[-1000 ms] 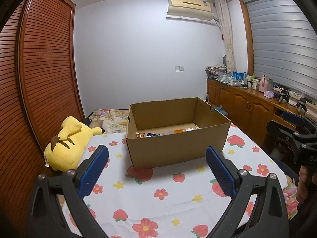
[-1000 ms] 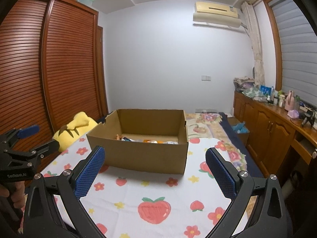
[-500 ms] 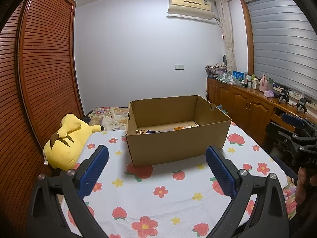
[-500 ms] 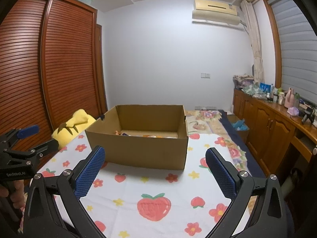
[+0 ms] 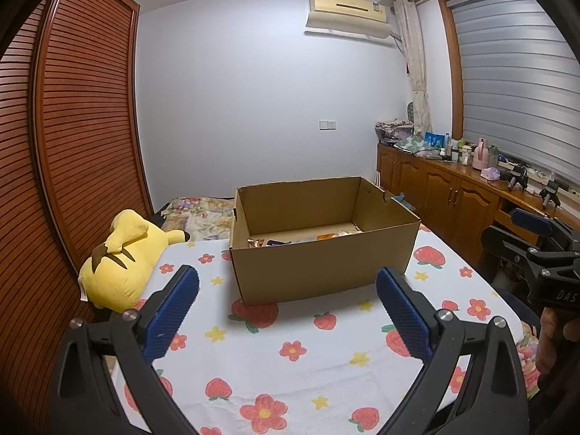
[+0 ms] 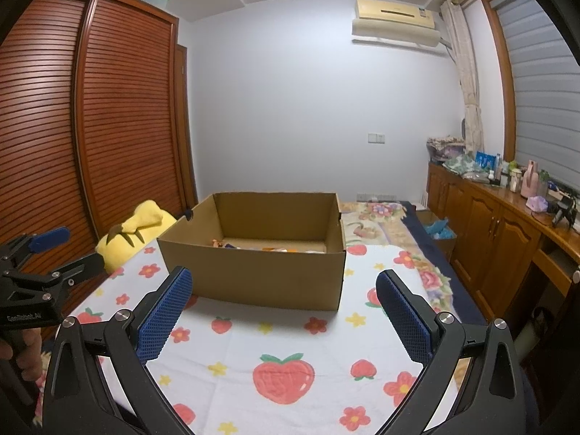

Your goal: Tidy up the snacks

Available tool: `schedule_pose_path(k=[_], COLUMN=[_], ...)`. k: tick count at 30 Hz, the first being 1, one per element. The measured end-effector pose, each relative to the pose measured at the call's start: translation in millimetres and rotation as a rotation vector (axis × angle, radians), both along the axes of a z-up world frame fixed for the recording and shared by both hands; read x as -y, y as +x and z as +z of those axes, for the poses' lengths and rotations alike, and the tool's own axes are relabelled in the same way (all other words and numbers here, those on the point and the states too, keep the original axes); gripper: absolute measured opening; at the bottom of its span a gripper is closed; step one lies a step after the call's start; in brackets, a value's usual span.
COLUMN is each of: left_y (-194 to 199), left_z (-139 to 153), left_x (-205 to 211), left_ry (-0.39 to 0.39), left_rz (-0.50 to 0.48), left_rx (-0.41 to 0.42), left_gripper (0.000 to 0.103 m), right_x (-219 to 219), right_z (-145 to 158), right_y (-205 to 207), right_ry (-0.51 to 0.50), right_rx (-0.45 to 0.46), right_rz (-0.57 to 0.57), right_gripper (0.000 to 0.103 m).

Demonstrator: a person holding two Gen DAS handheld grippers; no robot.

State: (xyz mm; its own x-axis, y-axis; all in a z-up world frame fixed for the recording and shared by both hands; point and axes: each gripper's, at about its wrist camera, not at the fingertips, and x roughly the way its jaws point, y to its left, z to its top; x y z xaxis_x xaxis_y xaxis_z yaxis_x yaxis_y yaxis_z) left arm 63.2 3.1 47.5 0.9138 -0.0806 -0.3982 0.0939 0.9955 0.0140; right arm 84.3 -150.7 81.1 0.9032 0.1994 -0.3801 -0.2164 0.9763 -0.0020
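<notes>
An open cardboard box stands on the strawberry-print tablecloth. Several snack packets lie on its floor, mostly hidden by the near wall. My left gripper is open and empty, held well short of the box. My right gripper is open too, with nothing between its blue pads, also short of the box. Each view catches the other gripper at its edge, the right one and the left one.
A yellow plush toy lies at the table's left edge beside the slatted wardrobe doors. A wooden cabinet with bottles and clutter runs along the right wall. Floral bedding lies behind the table.
Both grippers have drawn back and tilted up a little, so the box looks smaller and lower in both views. Both stay open and empty.
</notes>
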Motion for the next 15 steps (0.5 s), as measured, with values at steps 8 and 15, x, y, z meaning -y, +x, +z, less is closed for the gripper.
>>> schedule_pose_path(k=[8, 15], left_y=[0.2, -0.6], left_z=[-0.3, -0.1], left_x=[-0.2, -0.2], left_ry=[0.0, 0.001], left_rz=[0.0, 0.001], left_rx=[0.0, 0.001], left_gripper=[0.099, 0.099], right_x=[-0.5, -0.5], right_z=[0.1, 0.0], right_y=[1.0, 1.0], right_ry=[0.002, 0.001], right_rx=[0.001, 0.001], right_rz=[-0.001, 0.0], right_gripper=[0.103, 0.103])
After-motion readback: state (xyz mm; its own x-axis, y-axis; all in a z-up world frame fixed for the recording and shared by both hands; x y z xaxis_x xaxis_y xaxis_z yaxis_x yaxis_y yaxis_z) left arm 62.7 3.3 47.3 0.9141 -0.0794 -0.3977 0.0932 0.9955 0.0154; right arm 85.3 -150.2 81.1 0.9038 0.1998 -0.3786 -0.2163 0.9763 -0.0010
